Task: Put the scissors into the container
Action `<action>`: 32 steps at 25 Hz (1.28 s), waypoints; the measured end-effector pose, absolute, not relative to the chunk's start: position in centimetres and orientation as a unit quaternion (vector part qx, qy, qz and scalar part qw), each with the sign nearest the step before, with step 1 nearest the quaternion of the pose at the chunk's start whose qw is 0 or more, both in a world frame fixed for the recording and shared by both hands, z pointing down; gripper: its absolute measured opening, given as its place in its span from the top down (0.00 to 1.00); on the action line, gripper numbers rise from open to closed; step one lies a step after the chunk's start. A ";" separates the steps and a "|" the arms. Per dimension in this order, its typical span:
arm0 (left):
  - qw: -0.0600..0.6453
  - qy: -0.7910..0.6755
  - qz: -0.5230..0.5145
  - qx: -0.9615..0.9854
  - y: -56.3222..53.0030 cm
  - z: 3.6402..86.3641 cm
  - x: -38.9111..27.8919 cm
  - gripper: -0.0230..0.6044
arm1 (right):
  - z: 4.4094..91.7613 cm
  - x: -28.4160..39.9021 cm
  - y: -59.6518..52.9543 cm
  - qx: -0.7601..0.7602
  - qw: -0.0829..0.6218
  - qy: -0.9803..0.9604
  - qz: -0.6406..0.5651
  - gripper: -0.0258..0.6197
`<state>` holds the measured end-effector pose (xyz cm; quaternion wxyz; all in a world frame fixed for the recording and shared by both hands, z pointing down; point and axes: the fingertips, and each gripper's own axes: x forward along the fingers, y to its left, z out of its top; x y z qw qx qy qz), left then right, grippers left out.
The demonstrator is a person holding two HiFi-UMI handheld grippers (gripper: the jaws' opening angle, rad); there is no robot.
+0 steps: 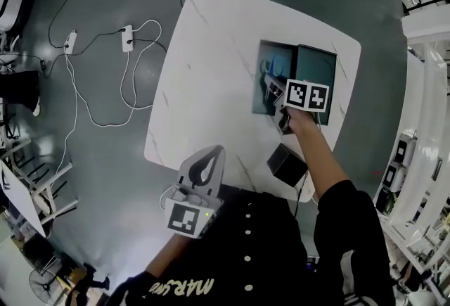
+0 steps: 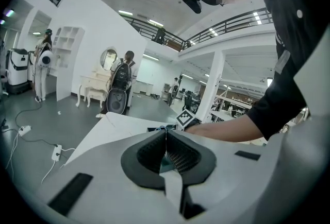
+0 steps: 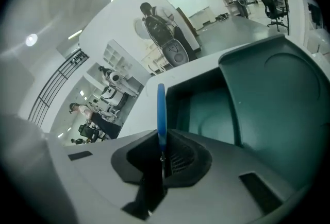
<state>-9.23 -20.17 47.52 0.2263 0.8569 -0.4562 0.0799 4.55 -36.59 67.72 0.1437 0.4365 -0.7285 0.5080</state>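
An open teal container (image 1: pixel 280 57) lies on the white table (image 1: pixel 211 65), its tray on the left and its flat lid (image 1: pixel 318 67) on the right. My right gripper (image 1: pixel 280 115) hovers at the container's near edge, shut on the blue-handled scissors (image 1: pixel 269 84), which reach out over the tray. In the right gripper view the scissors (image 3: pixel 161 109) stand edge-on between the pads, with the tray (image 3: pixel 206 112) straight ahead. My left gripper (image 1: pixel 204 169) hangs at the table's near-left edge, jaws touching with nothing between them (image 2: pixel 165 140).
A small black box (image 1: pixel 287 164) sits on the table near its front edge, just below the right arm. Cables and power strips (image 1: pixel 126 39) trail over the grey floor to the left. White shelving (image 1: pixel 422 150) runs along the right.
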 end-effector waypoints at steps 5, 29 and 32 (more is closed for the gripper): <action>0.237 -0.459 0.088 0.852 -20.8 48.7 -9.5 0.91 | 70.4 4.3 -36.5 0.441 0.152 -0.683 0.562 0.88; 0.255 -0.466 0.090 0.843 -22.8 50.1 -9.1 0.91 | 74.1 3.6 -36.4 0.417 0.223 -0.644 0.602 0.75; 0.252 -0.463 0.087 0.845 -23.0 49.9 -8.9 0.92 | 73.9 4.0 -36.6 0.425 0.245 -0.636 0.596 0.70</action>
